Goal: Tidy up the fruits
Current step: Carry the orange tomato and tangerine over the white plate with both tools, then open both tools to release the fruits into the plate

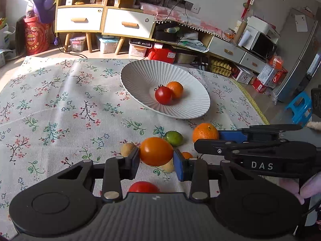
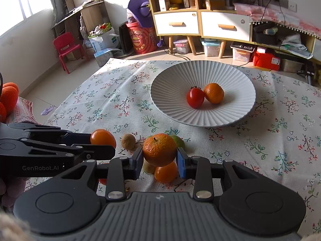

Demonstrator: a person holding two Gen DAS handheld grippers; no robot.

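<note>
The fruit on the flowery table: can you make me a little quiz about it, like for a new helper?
1. True or false: the white plate is empty.
2. What does the left hand-held gripper hold? A) smooth orange fruit B) lime C) nothing
3. What does the right hand-held gripper squeeze?

Key: 1 false, a red tomato and a small mandarin lie in it. 2 A. 3 the bumpy mandarin.
</note>
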